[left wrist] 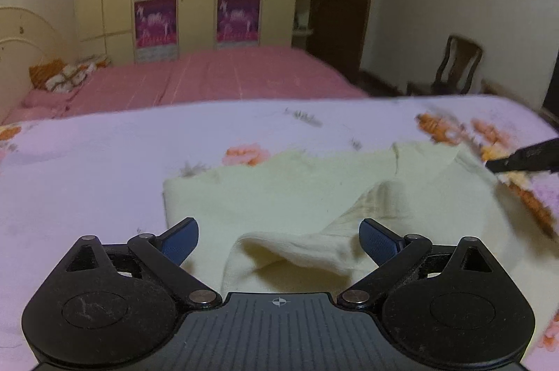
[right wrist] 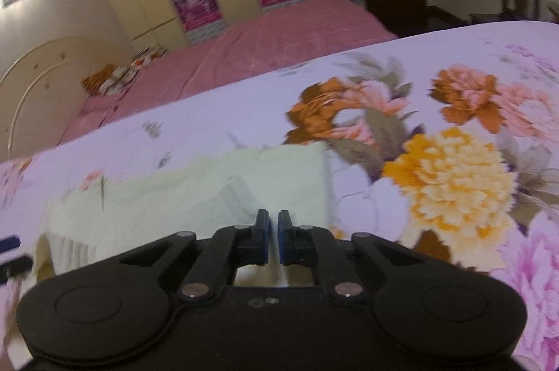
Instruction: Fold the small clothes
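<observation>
Left tongs [left wrist: 278, 240] gape apart over the cream garment's [left wrist: 279, 196] raised near fold; right tongs [right wrist: 274, 233] sit together at its right edge.

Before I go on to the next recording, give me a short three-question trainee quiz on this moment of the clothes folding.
1. True or false: the left hand-held gripper has its jaws wide apart over the cream garment.
2. Multiple choice: the right hand-held gripper is A) wide open, B) nearly closed at the garment's edge, C) out of view.
3. Short answer: what does the garment lie on?

Key:
1. True; a raised fold of the garment sits between the jaws, and the pads are not pressing it.
2. B; whether cloth is pinched between the pads is not clear.
3. A floral bedsheet with orange, yellow and pink flowers.
</observation>
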`<state>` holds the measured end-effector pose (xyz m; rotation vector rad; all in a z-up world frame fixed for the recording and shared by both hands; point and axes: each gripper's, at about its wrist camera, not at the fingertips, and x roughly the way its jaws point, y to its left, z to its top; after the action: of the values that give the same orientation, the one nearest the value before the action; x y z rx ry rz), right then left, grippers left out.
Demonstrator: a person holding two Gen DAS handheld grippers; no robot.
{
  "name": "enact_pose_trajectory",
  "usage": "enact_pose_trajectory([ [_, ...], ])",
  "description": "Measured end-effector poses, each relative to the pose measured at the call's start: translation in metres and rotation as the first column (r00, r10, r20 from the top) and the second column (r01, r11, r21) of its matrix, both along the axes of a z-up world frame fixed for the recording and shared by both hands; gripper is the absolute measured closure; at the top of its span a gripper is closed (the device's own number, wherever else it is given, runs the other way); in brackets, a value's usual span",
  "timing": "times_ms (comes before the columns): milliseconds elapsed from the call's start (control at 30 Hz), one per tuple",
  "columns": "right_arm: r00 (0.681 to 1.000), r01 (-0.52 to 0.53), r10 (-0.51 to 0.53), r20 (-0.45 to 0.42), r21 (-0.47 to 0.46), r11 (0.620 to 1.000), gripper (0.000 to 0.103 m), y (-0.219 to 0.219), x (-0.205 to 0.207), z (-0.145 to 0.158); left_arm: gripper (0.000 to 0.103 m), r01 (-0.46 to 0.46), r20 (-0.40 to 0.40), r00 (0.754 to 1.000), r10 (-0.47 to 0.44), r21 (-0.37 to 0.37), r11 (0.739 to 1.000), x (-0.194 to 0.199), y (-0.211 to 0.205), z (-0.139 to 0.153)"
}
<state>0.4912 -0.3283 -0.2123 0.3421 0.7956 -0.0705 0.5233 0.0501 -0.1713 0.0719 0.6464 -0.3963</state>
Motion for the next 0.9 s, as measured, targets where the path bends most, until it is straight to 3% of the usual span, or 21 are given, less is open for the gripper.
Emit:
enact_pose_trajectory([
  [100,1.000,0.014,-0.013,-0.024,0.017,1.000,0.098,-0.008,-0.001,-0.005,0.005,-0.038,0.013,0.999,0.038,-0.033,0.999,-0.001,0.016,0.010],
  [167,1.000,-0.002,0.005,-0.029,0.082,0.997,0.089,-0.012,-0.002,-0.007,0.005,-0.057,0.001,0.998,0.057,-0.052,0.997,0.004,0.023,0.014],
  [200,1.000,-0.010,0.012,-0.020,0.112,0.994,0.077,-0.012,-0.003,-0.007,0.005,-0.048,-0.014,0.999,0.047,-0.037,0.998,0.007,0.023,0.011],
  [300,0.999,-0.040,0.041,-0.001,0.114,0.993,0.066,-0.005,-0.002,-0.003,0.005,0.020,-0.053,0.998,-0.019,0.005,1.000,0.009,0.017,0.001],
  [400,0.998,-0.058,0.055,0.028,0.123,0.991,0.036,0.000,-0.002,0.002,0.005,0.076,-0.071,0.995,-0.075,0.012,0.997,0.001,0.014,-0.006],
  [800,0.995,-0.103,0.101,0.019,0.105,0.989,0.040,0.015,0.000,0.003,0.005,0.066,-0.041,0.997,-0.063,0.062,0.996,-0.013,0.043,-0.008],
  [900,0.995,-0.100,0.098,0.023,0.089,0.991,0.040,0.013,-0.001,0.005,0.005,0.036,-0.053,0.998,-0.034,0.040,0.999,-0.013,0.053,-0.010],
])
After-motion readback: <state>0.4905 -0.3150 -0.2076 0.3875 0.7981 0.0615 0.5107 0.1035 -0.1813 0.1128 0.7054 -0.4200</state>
